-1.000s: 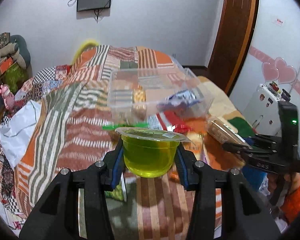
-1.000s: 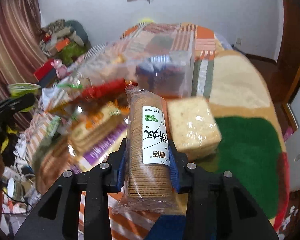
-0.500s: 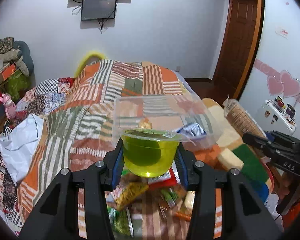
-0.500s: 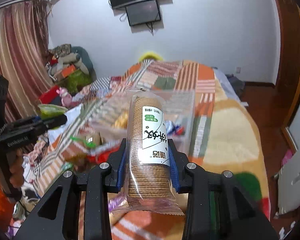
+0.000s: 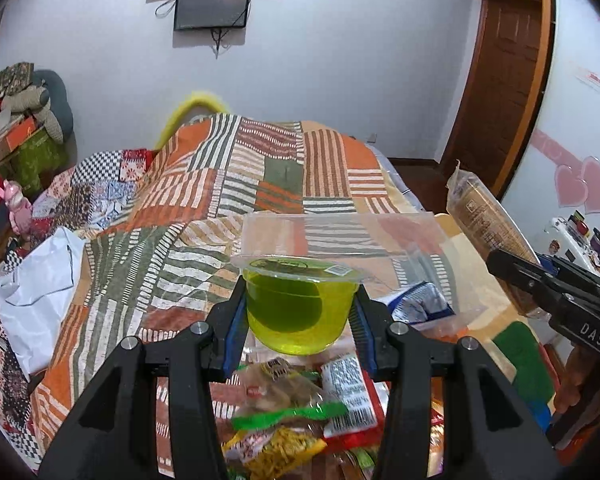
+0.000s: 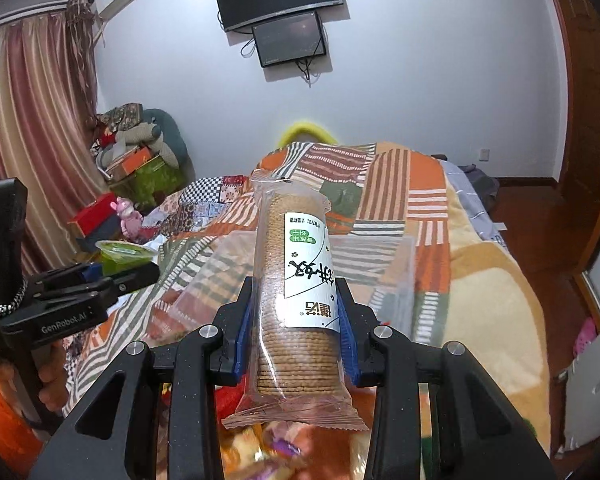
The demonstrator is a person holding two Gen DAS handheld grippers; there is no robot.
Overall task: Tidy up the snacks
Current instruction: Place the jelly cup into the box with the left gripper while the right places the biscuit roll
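My left gripper [image 5: 300,316] is shut on a green jelly cup [image 5: 298,304] with a clear film lid, held above the bed. It also shows in the right wrist view [image 6: 120,258]. My right gripper [image 6: 296,320] is shut on a clear sleeve of round biscuits [image 6: 296,292] with a white label, held upright. That sleeve shows at the right of the left wrist view [image 5: 488,224]. A clear plastic bin [image 5: 340,236] lies on the bed just beyond both grippers, with a blue-and-white packet [image 5: 418,306] in it. Loose snack packets [image 5: 292,420] lie below the left gripper.
A patchwork bedspread [image 5: 204,200] covers the bed. A white bag [image 5: 40,292] lies at its left edge. Boxes and soft toys [image 6: 140,152] are piled at the left wall. A wooden door [image 5: 504,80] is at the right.
Both grippers have risen and tilted up with their loads still held. The snack pile has dropped low in view and the clear bin now lies straight ahead.
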